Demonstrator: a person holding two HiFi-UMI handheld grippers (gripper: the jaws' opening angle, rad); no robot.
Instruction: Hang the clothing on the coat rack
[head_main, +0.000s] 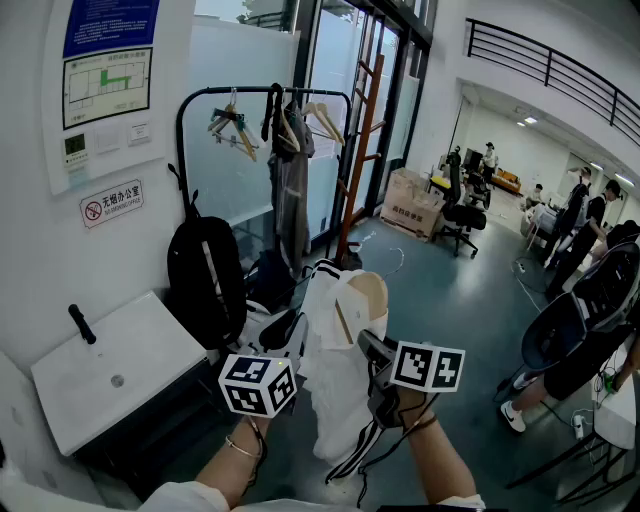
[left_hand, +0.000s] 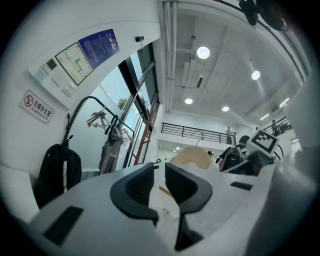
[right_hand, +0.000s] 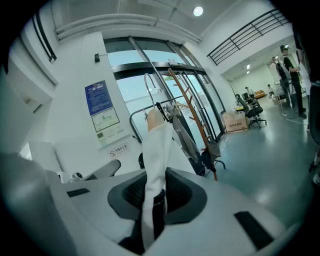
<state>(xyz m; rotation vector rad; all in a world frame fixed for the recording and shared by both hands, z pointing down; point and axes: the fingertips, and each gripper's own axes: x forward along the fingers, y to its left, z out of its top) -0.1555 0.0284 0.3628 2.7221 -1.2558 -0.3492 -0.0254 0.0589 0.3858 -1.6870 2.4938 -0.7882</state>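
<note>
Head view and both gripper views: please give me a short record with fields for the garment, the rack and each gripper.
garment: white garment draped over a wooden hanger, held up in front of the person
right: right gripper shut on the white garment
left: left gripper with jaws a little apart, no pinch visible
rack: black coat rack ahead, carrying a grey garment and spare hangers
beside rack: black backpack
progress: garment not yet on the rack
</note>
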